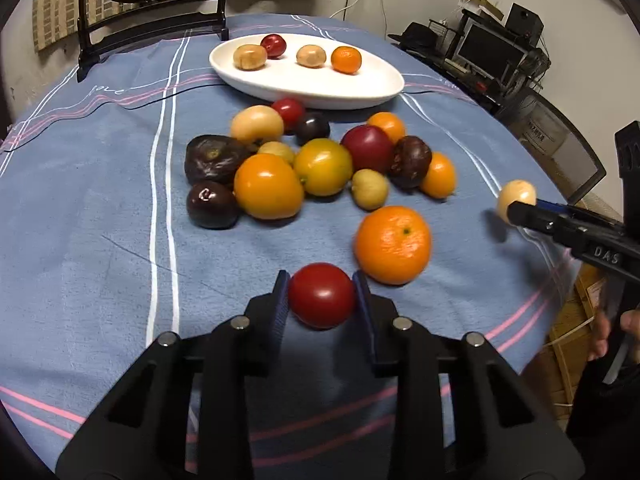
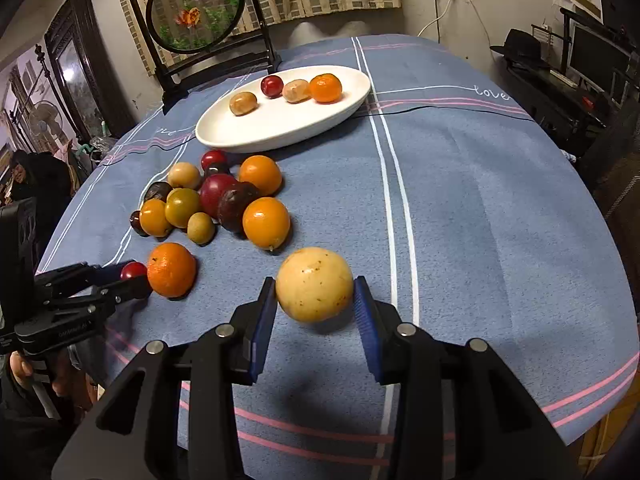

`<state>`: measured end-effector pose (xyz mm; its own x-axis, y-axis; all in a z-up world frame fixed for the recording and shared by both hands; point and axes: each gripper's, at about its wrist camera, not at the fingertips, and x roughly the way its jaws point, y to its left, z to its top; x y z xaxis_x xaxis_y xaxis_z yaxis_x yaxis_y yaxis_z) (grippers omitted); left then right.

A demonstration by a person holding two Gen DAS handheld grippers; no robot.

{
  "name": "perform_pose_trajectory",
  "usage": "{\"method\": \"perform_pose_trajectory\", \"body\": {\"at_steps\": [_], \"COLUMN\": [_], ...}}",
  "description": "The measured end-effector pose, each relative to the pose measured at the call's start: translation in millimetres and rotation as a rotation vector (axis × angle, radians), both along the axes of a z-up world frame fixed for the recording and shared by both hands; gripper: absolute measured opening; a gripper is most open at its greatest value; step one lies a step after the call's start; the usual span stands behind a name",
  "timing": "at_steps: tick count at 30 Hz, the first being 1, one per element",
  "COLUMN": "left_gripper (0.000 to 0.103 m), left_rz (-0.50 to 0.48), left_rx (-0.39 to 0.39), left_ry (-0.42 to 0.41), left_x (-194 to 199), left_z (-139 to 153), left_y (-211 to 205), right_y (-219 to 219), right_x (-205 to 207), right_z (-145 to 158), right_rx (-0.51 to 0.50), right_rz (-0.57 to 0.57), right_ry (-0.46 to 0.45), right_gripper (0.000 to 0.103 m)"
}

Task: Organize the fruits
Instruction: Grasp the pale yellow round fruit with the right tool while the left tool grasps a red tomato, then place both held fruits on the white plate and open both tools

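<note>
My left gripper [image 1: 322, 294] is shut on a small red fruit [image 1: 322, 295], held just above the blue cloth beside a large orange [image 1: 393, 244]. My right gripper [image 2: 315, 300] is shut on a pale yellow round fruit [image 2: 314, 284], held above the cloth; it also shows in the left wrist view [image 1: 516, 200]. A white oval plate [image 1: 304, 80] at the far side holds two tan fruits, a red one and a small orange [image 1: 346, 59]. A pile of mixed fruits [image 1: 320, 160] lies between the plate and my grippers.
A black framed round screen [image 2: 196, 12] stands behind the plate at the table's far left. A thin black cable [image 2: 440, 110] crosses the cloth by the plate. Desk, monitor and chair stand off the right edge. A person [image 2: 24, 176] sits at far left.
</note>
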<state>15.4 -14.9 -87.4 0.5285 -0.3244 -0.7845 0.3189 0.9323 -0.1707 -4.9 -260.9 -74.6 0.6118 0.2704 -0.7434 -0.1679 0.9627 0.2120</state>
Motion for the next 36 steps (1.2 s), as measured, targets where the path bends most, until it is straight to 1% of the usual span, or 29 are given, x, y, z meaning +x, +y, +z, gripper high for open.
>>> {"method": "perform_pose_trajectory", "body": {"at_steps": [1,5,14,17,20,23,26,27,29,31,33,35,36], "left_gripper": [0.032,0.032,0.032,0.032,0.032,0.032,0.032,0.032,0.032,0.032,0.032,0.032,0.032], "left_rz": [-0.002,-0.002,0.006,0.014,0.013,0.026,0.018,0.003,-0.009,-0.021,-0.018,-0.016,-0.008], "left_rx": [0.01,0.006,-0.032,-0.05,-0.05,-0.059,-0.052,-0.043,-0.034,-0.023,-0.013,-0.021,-0.027], "left_ry": [-0.007,-0.017,-0.04,-0.044,-0.061,-0.052,-0.055,-0.063,-0.075,-0.075,-0.054,-0.03,-0.009], "left_x": [-1.0,-4.4,-9.9,-6.8,-0.7,14.4,39.1,51.5,78.5,117.0,162.8,194.3,216.3], "left_z": [1.6,7.7,20.6,24.0,29.2,31.8,44.5,52.3,66.5,80.0,87.4,88.0,85.0], "left_y": [-1.3,-1.1,12.3,19.3,23.7,27.7,27.4,26.0,23.9,18.6,10.7,1.6,-5.4], "right_y": [0.1,4.1,11.9,16.6,22.8,29.0,35.0,37.3,42.2,52.9,65.1,75.3,79.9], "right_x": [-0.4,-0.4,-0.3,4.2,13.3,24.3,44.2,55.2,74.3,106.3,138.6,171.7,190.5], "right_z": [0.3,2.2,10.0,12.8,14.7,16.8,27.5,35.7,50.4,65.1,69.3,63.7,57.6], "right_rx": [0.001,-0.002,0.0,-0.006,-0.006,0.009,0.02,0.024,0.018,-0.012,-0.057,-0.083,-0.089], "right_rz": [0.004,0.016,0.019,0.029,0.042,0.056,0.076,0.09,0.116,0.148,0.169,0.185,0.187], "right_ry": [-0.001,-0.005,-0.038,-0.039,-0.037,-0.034,-0.036,-0.051,-0.079,-0.105,-0.105,-0.076,-0.053], "right_gripper": [0.039,0.039,0.039,0.039,0.039,0.039,0.039,0.039,0.039,0.039,0.039,0.039,0.039]}}
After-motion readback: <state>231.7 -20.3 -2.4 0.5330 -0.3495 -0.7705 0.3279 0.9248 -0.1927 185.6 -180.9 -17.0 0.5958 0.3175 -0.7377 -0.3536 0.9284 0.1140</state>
